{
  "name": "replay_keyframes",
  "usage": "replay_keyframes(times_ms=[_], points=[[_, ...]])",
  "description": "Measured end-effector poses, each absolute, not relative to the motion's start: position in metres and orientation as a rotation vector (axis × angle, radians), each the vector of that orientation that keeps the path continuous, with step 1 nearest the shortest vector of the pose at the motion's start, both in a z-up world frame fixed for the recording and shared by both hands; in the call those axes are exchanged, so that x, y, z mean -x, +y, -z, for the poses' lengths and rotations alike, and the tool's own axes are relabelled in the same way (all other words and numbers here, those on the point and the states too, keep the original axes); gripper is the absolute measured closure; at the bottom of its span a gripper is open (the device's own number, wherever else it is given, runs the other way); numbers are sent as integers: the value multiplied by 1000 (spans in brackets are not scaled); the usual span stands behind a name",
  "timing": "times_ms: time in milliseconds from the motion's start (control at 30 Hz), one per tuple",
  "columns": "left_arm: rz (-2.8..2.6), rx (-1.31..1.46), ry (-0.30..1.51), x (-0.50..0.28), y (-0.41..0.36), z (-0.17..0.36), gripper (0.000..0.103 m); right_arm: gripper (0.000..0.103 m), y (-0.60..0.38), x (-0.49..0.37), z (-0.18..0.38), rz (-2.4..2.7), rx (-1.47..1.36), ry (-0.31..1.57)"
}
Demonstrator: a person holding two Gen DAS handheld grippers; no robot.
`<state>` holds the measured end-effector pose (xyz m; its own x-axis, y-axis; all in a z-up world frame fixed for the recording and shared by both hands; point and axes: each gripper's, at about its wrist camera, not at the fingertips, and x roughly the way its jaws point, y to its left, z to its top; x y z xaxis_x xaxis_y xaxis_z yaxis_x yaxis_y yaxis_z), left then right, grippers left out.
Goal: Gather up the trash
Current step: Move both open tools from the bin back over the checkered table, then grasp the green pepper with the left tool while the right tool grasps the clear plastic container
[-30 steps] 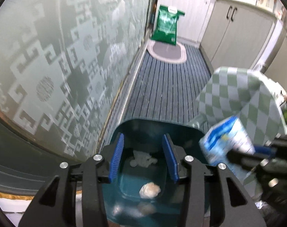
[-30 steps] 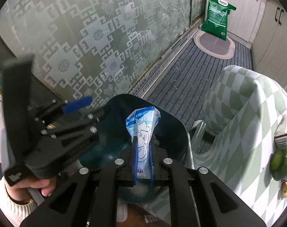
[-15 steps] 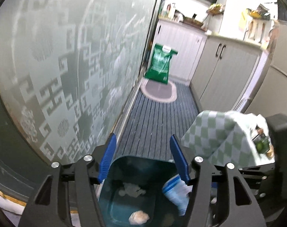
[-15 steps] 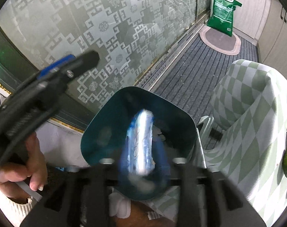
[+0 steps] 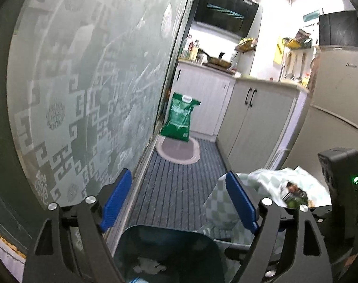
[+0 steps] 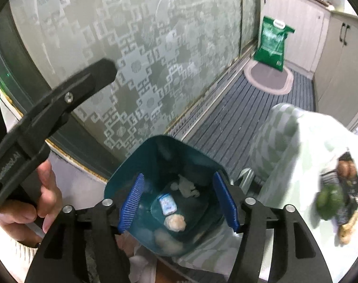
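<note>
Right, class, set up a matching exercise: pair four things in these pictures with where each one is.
Things:
1. blue-and-white wrapper
2. green bag
3. oval mat
4. checked cloth

Places:
A. under the green bag
B. inside the teal bin
C. draped to the right of the bin
D. standing against the white cabinet

Pairs: 1-B, 2-D, 3-A, 4-C

1. Left gripper: black angular frame, two blue ribbed pads, round silver screws on the arms.
2. Right gripper: same black frame, blue ribbed pads, silver screws at the pivots.
3. From the right wrist view, the left gripper's black body carries small pale lettering and one silver screw.
4. The hand wears a cream knitted cuff.
</note>
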<state>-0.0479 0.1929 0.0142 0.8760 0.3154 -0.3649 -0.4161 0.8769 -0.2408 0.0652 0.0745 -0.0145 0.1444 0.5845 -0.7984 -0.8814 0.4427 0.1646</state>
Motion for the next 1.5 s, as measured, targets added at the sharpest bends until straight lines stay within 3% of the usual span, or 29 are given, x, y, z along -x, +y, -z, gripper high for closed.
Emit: replay_keyframes(times_ms=[333, 1033, 1500], points=[[-332, 320, 259, 50, 183, -21, 14, 27, 18, -79, -29, -1009, 301, 713], [-90, 211, 367, -11, 101, -11, 22, 27, -102, -123, -40, -789, 147, 717], [25, 105, 513, -56, 42, 18, 37, 27, -164, -144, -36, -691, -1, 775]])
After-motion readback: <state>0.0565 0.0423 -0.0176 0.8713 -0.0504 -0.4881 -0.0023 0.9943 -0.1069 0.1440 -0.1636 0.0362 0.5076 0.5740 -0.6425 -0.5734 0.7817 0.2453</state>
